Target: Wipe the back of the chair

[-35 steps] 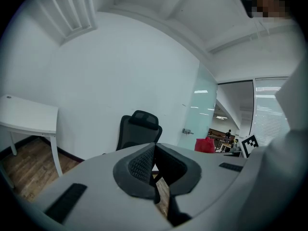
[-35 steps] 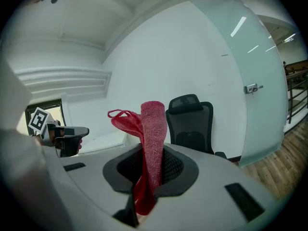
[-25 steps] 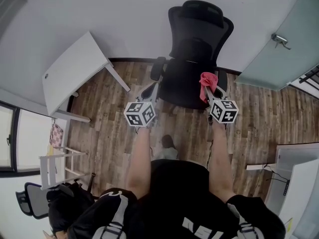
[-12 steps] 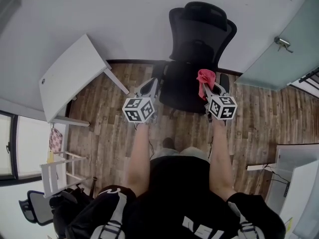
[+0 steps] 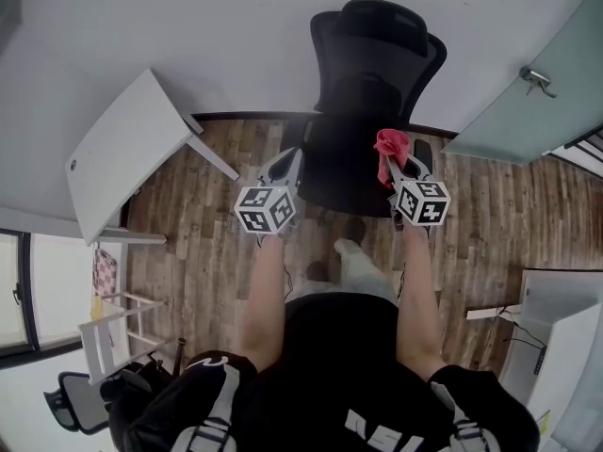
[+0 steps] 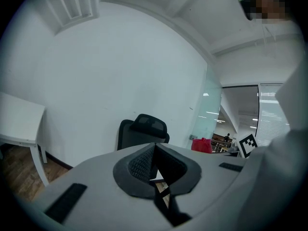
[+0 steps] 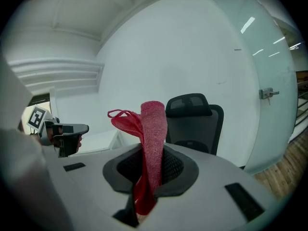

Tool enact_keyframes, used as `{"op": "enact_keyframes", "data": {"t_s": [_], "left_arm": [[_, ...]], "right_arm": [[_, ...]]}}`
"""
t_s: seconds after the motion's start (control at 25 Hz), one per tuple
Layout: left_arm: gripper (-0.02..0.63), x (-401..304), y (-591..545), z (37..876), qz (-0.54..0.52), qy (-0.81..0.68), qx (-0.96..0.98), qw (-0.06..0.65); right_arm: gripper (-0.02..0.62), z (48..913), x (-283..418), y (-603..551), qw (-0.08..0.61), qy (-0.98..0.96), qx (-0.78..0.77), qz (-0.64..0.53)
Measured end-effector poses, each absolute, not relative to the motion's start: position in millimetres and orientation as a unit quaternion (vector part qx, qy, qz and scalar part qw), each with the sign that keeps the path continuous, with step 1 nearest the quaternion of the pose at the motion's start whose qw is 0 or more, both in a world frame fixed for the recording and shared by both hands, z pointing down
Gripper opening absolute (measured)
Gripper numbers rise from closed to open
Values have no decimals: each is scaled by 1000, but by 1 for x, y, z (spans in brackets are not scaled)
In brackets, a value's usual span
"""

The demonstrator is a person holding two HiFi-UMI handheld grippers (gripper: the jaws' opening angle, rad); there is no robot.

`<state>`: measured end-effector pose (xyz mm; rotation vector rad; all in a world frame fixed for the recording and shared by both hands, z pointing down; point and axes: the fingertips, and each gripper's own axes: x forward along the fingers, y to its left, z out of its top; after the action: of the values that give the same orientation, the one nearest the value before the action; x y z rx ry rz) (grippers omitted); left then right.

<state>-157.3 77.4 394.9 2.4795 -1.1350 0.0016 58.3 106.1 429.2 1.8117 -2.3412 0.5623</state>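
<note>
A black office chair [image 5: 372, 73] with a mesh back and headrest stands against the white wall, its seat facing me. It also shows ahead in the left gripper view as the chair [image 6: 139, 134] and in the right gripper view as the chair [image 7: 195, 121]. My right gripper [image 5: 392, 166] is shut on a red cloth [image 5: 390, 147], held over the seat's right side; the cloth [image 7: 149, 143] sticks up between the jaws. My left gripper [image 5: 285, 168] is shut with nothing in it, by the seat's left edge.
A white table [image 5: 127, 149] stands to the left of the chair. A frosted glass door [image 5: 528, 83] with a handle is at the right. A white shelf frame [image 5: 113, 332] and a second dark chair [image 5: 80, 408] are at the lower left. Wood floor lies underfoot.
Both grippers have moved slightly forward toward the chair. One of the person's feet has stepped forward. The cloth stays in the right gripper.
</note>
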Motion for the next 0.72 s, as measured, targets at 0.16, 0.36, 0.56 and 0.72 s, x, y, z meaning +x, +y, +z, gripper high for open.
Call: {"op": "enact_keyframes", "data": {"t_s": [0.16,0.36,0.56,0.72], "left_arm": [[23,-147,41,399,4,-417,885,207],[23,-131,-18,390,13,-425,884,193],[25,-105,-76,379,17,-433,883,181],[23,-80,-107,379,26,-435,883,176]], "right_arm": [[69,433,65,61,60,-781,594,186],[67,428,71,-6,56,-793,579,183],[67,425,90,-71,52,-802,566,181],[69,426,106,-112,46,-808,556,189]]}}
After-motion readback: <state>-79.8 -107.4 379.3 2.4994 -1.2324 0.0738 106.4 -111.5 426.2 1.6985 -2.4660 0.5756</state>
